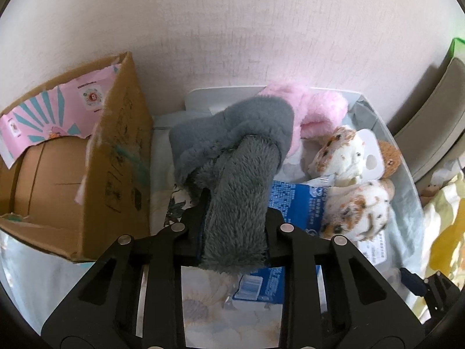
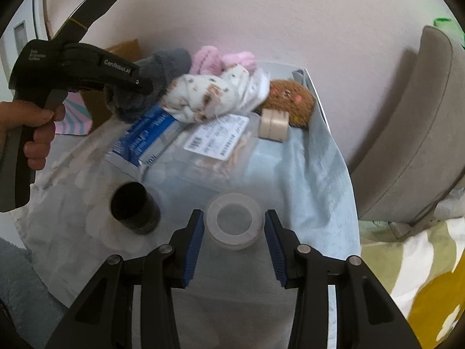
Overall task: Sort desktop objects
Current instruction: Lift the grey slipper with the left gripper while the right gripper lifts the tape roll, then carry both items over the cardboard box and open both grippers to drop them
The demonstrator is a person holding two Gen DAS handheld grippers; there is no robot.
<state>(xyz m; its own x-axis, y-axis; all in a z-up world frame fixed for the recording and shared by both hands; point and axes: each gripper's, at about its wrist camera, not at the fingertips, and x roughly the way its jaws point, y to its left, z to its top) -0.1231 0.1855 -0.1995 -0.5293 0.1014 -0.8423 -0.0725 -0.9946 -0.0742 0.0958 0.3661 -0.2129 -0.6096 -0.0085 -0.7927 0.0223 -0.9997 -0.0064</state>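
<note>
My left gripper point(image 1: 234, 218) is shut on a grey fluffy slipper point(image 1: 232, 151) and holds it over the back left of the table; it also shows in the right wrist view point(image 2: 151, 84). Behind it lie a pink fluffy slipper point(image 1: 316, 110) and white spotted slippers point(image 1: 345, 180). My right gripper point(image 2: 234, 232) is open, its jaws on either side of a clear tape roll point(image 2: 233, 224) lying flat on the pale blue cloth point(image 2: 305, 174). A black cylinder point(image 2: 135, 208) stands to its left.
An open cardboard box point(image 1: 116, 157) stands left of the table. On the table lie a blue packet point(image 2: 145, 136), a labelled clear packet point(image 2: 218, 142), a beige tape roll point(image 2: 273, 125) and a brown plush toy point(image 2: 290, 99). A grey chair point(image 2: 412, 133) stands to the right.
</note>
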